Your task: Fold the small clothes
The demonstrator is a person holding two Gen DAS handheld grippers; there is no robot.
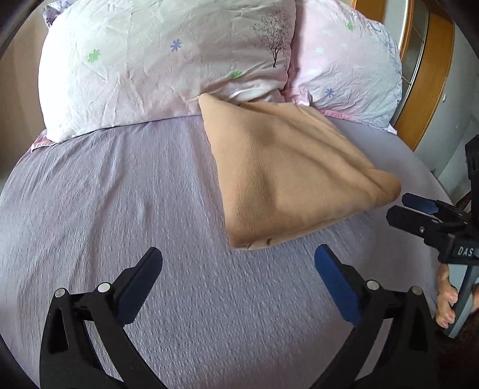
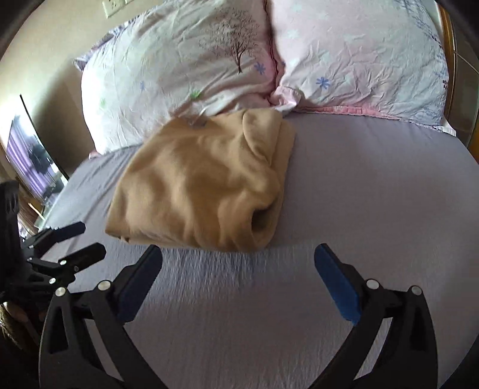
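Note:
A tan fleece garment point(image 1: 287, 170) lies folded into a compact bundle on the lilac bed sheet point(image 1: 119, 194), its far edge against the pillows. It also shows in the right wrist view point(image 2: 203, 182), with a rolled opening at its near right corner. My left gripper point(image 1: 238, 254) is open and empty, hovering over the sheet just short of the garment's near corner. My right gripper point(image 2: 238, 254) is open and empty, just short of the garment's near edge. The right gripper also shows at the right of the left wrist view point(image 1: 401, 206), close to the garment's right corner.
Two pale floral pillows point(image 1: 155, 59) point(image 1: 344, 68) lie at the head of the bed. A wooden frame point(image 1: 431, 77) stands behind at right. The left gripper appears at the left edge of the right wrist view point(image 2: 89, 239). A wall outlet point(image 2: 113, 6) is on the wall.

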